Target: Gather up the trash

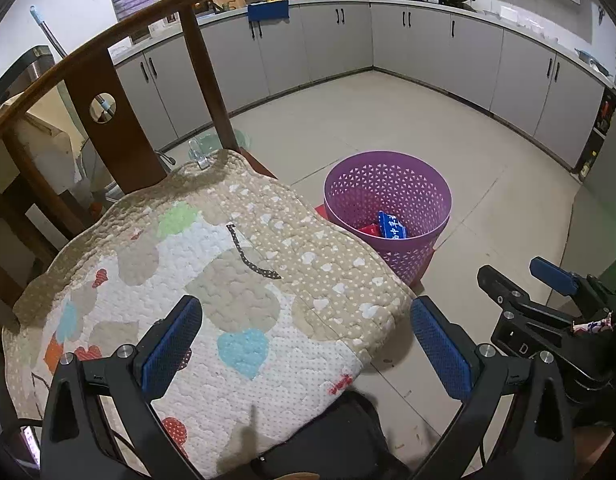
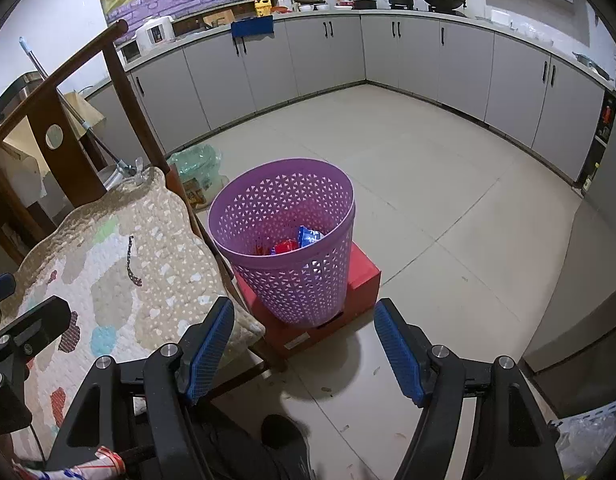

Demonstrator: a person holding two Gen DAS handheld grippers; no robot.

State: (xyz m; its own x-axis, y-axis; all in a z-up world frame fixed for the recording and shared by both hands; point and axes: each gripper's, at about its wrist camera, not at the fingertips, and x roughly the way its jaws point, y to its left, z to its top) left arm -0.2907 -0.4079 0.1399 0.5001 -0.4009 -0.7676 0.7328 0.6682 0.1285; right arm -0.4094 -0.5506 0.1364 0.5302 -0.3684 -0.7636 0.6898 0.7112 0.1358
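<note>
A: What fills the room?

B: A tiled kitchen floor (image 2: 448, 208), ringed from nine o'clock round to three o'clock by grey cabinets (image 2: 420, 60) under a worktop (image 2: 316, 14) that carries pots and a yellow jug (image 2: 262, 7).

A: And nearer?

B: A wooden chair (image 1: 120, 120) takes the left side of the left wrist view. A quilted cushion (image 1: 212, 280) with coloured hearts covers its seat. A narrow dark dotted strip (image 1: 248, 254) lies on the cushion near its middle.

A: Where does the trash sit?

B: In the purple lattice wastebasket (image 2: 292, 280), just beside the chair at about three o'clock from the cushion. It stands on a red box (image 2: 360, 276) on the floor. Inside it lie a blue wrapper (image 2: 308, 236) and a red wrapper (image 2: 286, 247), touching each other at the bottom.

A: The grippers?

B: The left gripper (image 1: 308, 344) hangs over the cushion's front edge, its blue pads spread wide with nothing between them. The right gripper (image 2: 304, 354) points down at the floor just in front of the red box, at six o'clock from the wastebasket. Its jaws also stand apart and hold nothing.

A: Anything small?

B: A crumpled red, white and blue wrapper (image 2: 104, 460) is wedged low on the right gripper's body, behind the fingers. It shows in the left wrist view at four o'clock too. A clear clip (image 1: 199, 156) sits at the cushion's back corner.
</note>
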